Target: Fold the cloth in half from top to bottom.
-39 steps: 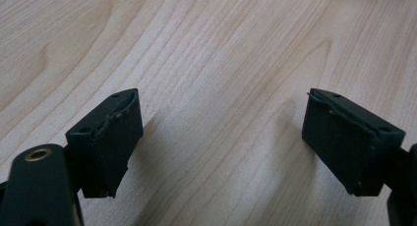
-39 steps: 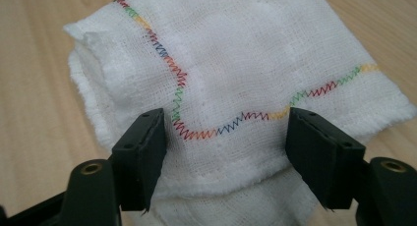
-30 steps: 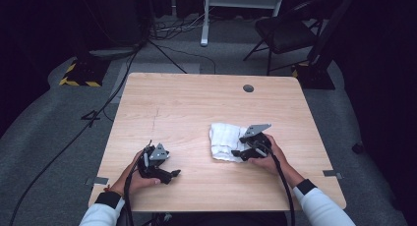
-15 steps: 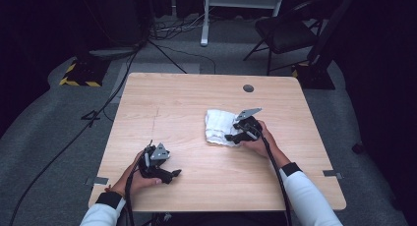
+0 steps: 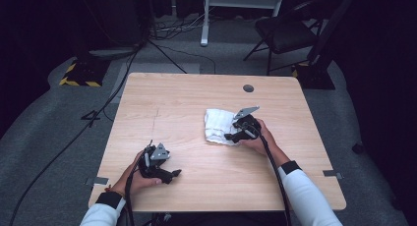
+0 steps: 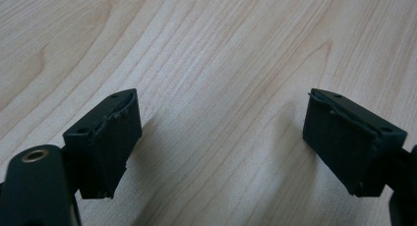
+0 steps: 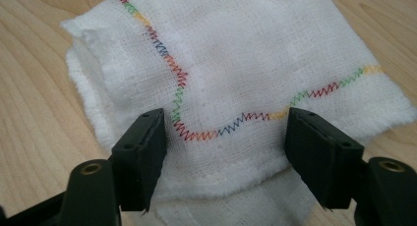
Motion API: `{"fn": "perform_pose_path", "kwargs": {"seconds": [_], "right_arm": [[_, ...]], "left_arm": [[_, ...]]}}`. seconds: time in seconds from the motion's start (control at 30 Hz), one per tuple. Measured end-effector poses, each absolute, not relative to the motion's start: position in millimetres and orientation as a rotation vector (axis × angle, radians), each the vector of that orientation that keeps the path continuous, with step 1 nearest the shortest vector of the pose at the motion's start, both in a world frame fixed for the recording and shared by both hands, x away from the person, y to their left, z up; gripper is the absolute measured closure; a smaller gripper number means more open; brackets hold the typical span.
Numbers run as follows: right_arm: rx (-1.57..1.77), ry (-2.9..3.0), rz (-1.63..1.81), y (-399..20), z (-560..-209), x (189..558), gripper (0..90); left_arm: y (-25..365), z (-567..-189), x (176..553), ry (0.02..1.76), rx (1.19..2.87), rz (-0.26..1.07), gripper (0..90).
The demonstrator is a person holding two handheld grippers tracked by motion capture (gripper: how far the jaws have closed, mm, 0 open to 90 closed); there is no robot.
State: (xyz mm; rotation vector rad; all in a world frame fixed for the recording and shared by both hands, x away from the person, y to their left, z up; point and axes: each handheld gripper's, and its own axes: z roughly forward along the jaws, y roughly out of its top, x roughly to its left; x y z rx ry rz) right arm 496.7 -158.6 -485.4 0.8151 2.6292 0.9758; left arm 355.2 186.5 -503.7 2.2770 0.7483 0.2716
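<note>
- Right tongs (image 5: 231,135) shifted up the counter (image 5: 187,103) with the hand since a second ago, jaws wide over the white cloth (image 5: 220,125), pads not pressing.
- Cloth folded, right of counter centre, nudged slightly leftward.
- Left tongs (image 5: 173,174) unmoved, open, empty, near front edge.

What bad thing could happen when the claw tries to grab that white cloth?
The right gripper hangs open over the folded white cloth, its jaws straddling the rainbow-stitched corner. The cloth lies in several loose layers, so the pinch might catch only the top one and the fold could fall open. The left gripper sits open over bare table, away from the cloth, so nothing pins it down; a pull might drag the whole cloth along instead.
</note>
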Motion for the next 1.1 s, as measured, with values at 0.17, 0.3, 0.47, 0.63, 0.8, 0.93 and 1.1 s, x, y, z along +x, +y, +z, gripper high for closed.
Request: {"fn": "perform_pose_path", "kwargs": {"seconds": [0.17, 0.3, 0.47, 0.63, 0.8, 0.93, 1.1], "right_arm": [[0.780, 2.634, 0.931, -155.5, -477.7, 490.5, 32.8], [0.769, 2.642, 0.900, -157.3, -472.6, 485.1, 32.4], [0.738, 2.637, 0.877, -162.2, -467.1, 475.9, 31.7], [0.702, 2.623, 0.848, -169.7, -462.2, 463.1, 32.2], [0.674, 2.636, 0.813, -177.8, -459.2, 451.0, 32.3], [0.659, 2.631, 0.815, -185.5, -456.5, 441.4, 32.2], [0.659, 2.633, 0.804, -195.1, -455.1, 430.5, 31.7]], "left_arm": [[186.4, -503.7, 355.1, 0.750, 2.277, 0.272, 15.0], [186.4, -503.8, 355.1, 0.750, 2.276, 0.272, 15.0], [186.2, -503.7, 354.9, 0.754, 2.277, 0.275, 15.0], [186.2, -503.7, 354.9, 0.753, 2.277, 0.275, 15.0], [186.1, -503.7, 354.8, 0.754, 2.277, 0.275, 15.0], [185.9, -503.7, 354.7, 0.757, 2.277, 0.278, 15.0], [185.9, -503.7, 354.8, 0.755, 2.277, 0.279, 15.0]]}}
